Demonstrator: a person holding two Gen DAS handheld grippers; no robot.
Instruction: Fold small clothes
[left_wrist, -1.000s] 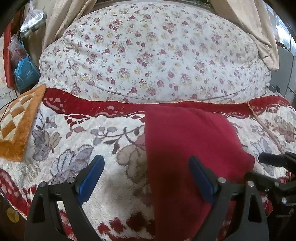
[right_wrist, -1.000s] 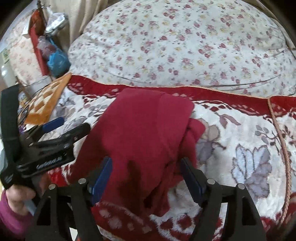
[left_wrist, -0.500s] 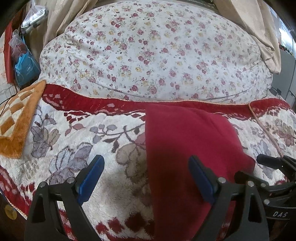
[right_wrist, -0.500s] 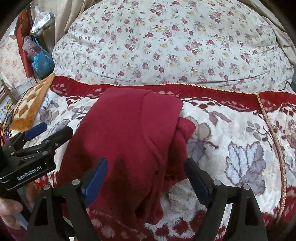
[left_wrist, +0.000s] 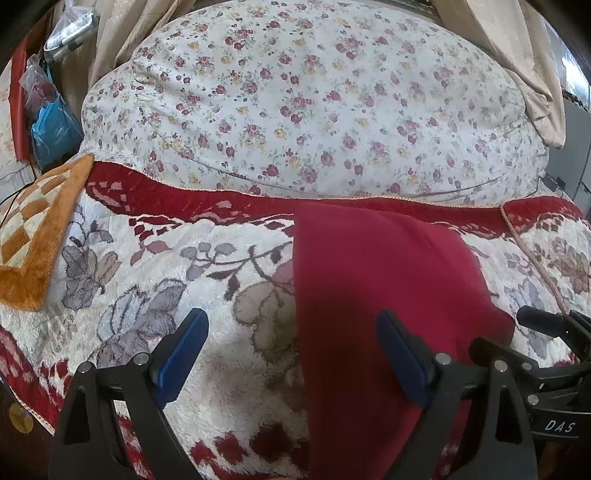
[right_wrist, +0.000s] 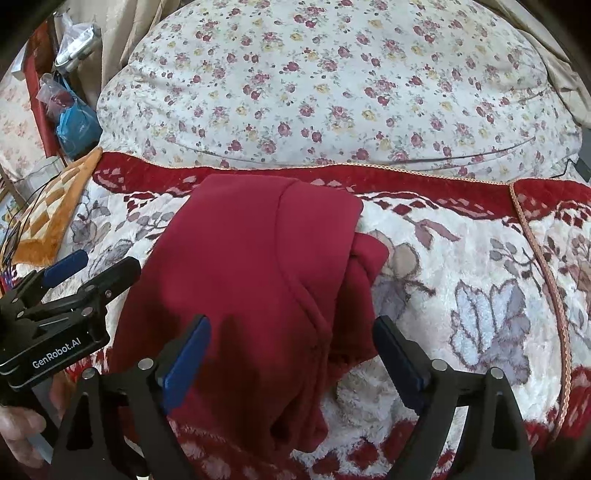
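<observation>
A dark red garment (left_wrist: 376, 295) lies folded lengthwise on the floral plush blanket (left_wrist: 166, 280); in the right wrist view the garment (right_wrist: 251, 280) shows a bunched fold sticking out on its right side. My left gripper (left_wrist: 291, 350) is open and empty, hovering over the garment's left edge. My right gripper (right_wrist: 291, 354) is open and empty above the garment's near part. Each gripper shows at the edge of the other's view: the right gripper (left_wrist: 546, 365) and the left gripper (right_wrist: 70, 291).
A large flowered quilt (left_wrist: 314, 103) rises behind the blanket. An orange checkered mat (left_wrist: 33, 229) lies at the left. Blue and clear plastic bags (left_wrist: 51, 125) sit at the far left. Beige curtains (left_wrist: 524, 55) hang at the back.
Both grippers have drawn back and risen a little from the garment, staying open. The garment lies as before.
</observation>
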